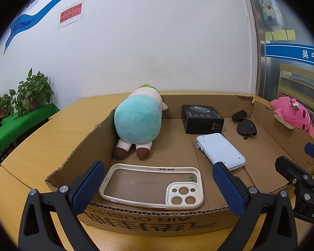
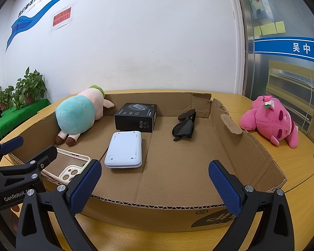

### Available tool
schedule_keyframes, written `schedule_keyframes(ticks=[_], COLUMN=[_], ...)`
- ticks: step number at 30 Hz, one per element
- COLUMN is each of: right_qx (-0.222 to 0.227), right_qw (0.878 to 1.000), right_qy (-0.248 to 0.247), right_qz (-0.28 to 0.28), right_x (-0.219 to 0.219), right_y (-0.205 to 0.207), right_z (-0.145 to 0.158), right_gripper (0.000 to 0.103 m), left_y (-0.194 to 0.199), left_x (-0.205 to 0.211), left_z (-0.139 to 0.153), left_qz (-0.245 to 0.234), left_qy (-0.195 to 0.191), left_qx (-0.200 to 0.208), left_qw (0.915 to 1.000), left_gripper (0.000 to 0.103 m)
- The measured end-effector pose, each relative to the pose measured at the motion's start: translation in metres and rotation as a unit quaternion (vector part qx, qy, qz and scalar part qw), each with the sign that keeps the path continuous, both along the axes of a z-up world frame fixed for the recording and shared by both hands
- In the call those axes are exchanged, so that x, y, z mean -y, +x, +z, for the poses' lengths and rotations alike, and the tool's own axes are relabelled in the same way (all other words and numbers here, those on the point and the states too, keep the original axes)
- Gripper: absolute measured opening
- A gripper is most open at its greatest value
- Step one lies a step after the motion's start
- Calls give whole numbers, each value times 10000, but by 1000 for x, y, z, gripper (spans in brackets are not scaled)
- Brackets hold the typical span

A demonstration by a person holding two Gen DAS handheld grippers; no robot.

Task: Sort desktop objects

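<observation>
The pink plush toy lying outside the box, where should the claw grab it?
Probably round its plump middle. The pink plush toy lies flopped on the table, right of the cardboard box, so the open right claw could come down from above, one finger each side of the body. Its soft body should squash and hold; its stubby legs look likelier to slip.

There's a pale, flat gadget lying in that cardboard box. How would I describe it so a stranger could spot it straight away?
Look inside the shallow cardboard box on the wooden table. Near its middle, just in front of the black product box, lies a pale blue-white folding device, closed flat. Unlike the open-framed cream phone case to its left, it is solid, with small round feet at its corners.
</observation>
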State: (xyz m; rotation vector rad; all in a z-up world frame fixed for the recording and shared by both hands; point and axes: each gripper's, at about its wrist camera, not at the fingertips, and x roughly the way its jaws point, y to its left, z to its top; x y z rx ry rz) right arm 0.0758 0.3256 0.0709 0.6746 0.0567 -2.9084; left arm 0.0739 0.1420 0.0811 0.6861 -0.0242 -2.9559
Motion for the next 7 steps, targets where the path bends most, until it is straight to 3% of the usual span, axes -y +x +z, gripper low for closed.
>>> schedule_keyframes(ticks=[7], right_qx=[1], right_qw=[10000], right_qy=[-1], right_qz=[-1], right_x=[0], right_y=[0], right_z=[0], right_gripper=[103], left_y=[0], left_x=[0], left_z=[0], left_qz=[11], left_qy=[-6], left_qx=[4], left_qw=[10000], left_gripper=[102])
